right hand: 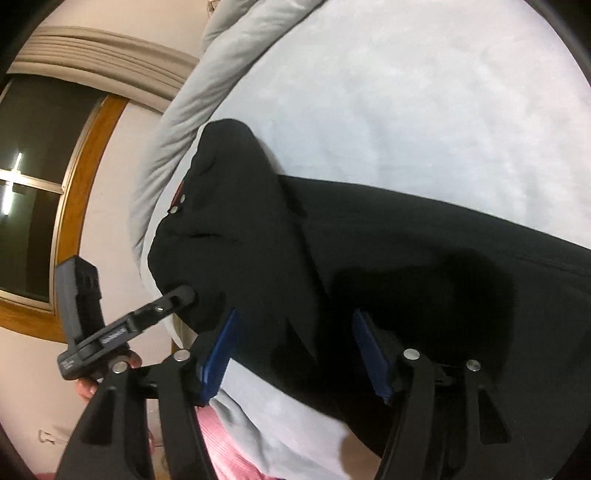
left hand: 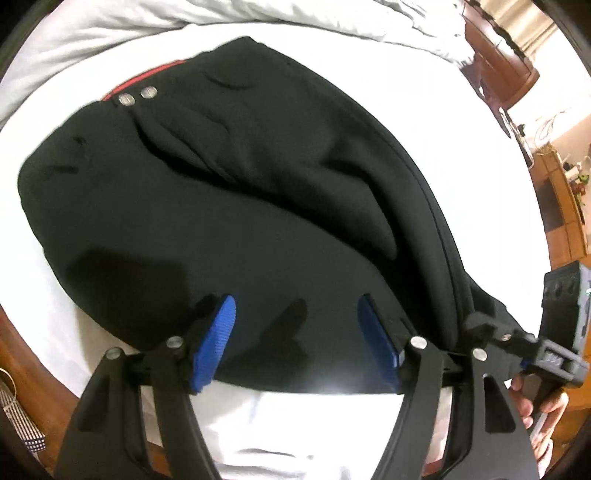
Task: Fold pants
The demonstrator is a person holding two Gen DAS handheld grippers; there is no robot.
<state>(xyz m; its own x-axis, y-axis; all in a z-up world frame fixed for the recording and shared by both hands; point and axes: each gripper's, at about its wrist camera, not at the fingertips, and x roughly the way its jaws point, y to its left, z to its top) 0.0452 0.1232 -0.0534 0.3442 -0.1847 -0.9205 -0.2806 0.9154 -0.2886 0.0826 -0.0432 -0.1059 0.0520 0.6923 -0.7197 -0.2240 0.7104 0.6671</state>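
Black pants point(left hand: 229, 206) lying on white bed sheet point(left hand: 369, 110), waistband end toward far left in left wrist view, red inner band point(left hand: 147, 75) peeking out by two metal snaps point(left hand: 136, 96). Fabric bunched in soft folds down the middle, legs trailing off lower right. Rumpled grey duvet point(left hand: 110, 33) piled beyond the pants. Wooden furniture point(left hand: 498, 62) at far right edge.

Left gripper point(left hand: 297, 317): blue pads point(left hand: 216, 343) spread wide, hovering over near edge of pants, nothing clamped between them, cloth only visible beneath the gap. Shadow of the fingers falling on the fabric.

Right gripper point(right hand: 293, 332): blue pads point(right hand: 369, 354) parted, a fold of black cloth showing in the gap; pads not visibly pressing on it, so no confirmed hold. Same gripper seen from left wrist view at lower right point(left hand: 491, 332), tip right at pant leg edge, contact there unclear. Hand point(left hand: 543, 410) around its handle.

From right wrist view, left gripper point(right hand: 184, 293) with tip at edge of waist end of pants, hand point(right hand: 88, 387) partly hidden below it. Pants point(right hand: 369, 240) running across sheet point(right hand: 406, 110) to right edge. Window with wood frame point(right hand: 74, 206) on left, pink cloth point(right hand: 229, 443) at bottom.
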